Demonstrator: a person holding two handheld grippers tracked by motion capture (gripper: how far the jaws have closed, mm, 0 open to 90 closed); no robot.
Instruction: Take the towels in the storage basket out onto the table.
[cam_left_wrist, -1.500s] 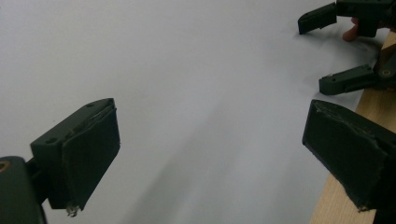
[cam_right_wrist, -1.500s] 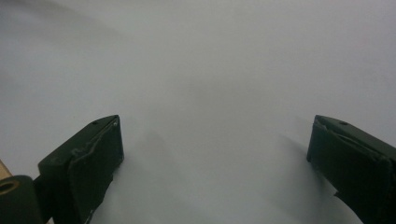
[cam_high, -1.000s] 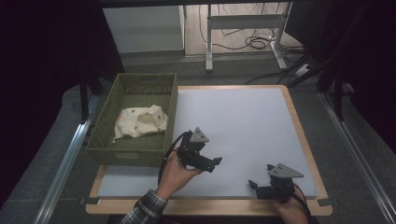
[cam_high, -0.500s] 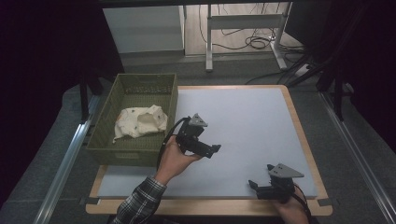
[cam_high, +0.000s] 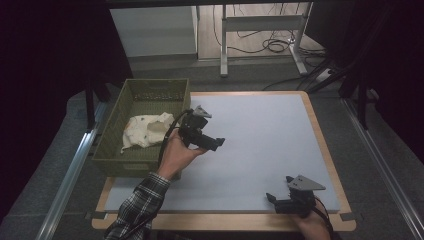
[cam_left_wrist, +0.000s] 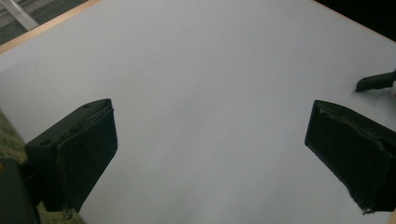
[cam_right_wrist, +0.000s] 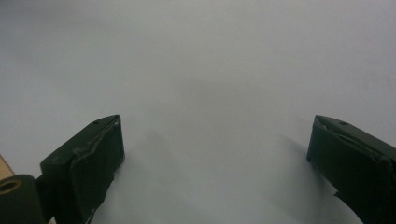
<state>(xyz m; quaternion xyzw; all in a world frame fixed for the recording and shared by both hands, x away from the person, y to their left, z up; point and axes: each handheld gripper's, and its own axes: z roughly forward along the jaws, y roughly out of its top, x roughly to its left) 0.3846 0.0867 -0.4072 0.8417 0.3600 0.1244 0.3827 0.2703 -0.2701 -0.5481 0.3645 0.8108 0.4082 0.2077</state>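
Observation:
A green plastic basket (cam_high: 111, 145) stands at the table's left edge with a crumpled cream cloth (cam_high: 146, 130) inside. My left gripper (cam_high: 219, 143) hovers just right of the basket, over the white table top (cam_high: 260, 135), pointing right; its jaws stand wide apart with nothing between them (cam_left_wrist: 210, 154). My right gripper (cam_high: 272, 198) rests near the front right corner, pointing left. It is open too, with bare white surface between its jaws (cam_right_wrist: 215, 163). The right gripper's tip (cam_left_wrist: 376, 81) shows far off in the left gripper view.
The white board has a wooden rim (cam_high: 320, 132). Metal rails (cam_high: 65, 185) run along both sides of the table. A desk frame (cam_high: 260, 22) and cables (cam_high: 280, 47) lie on the floor beyond the far edge.
My left gripper has moved up and away from the front edge, toward the basket's right side, and the left forearm has reached farther in. The right gripper has stayed put.

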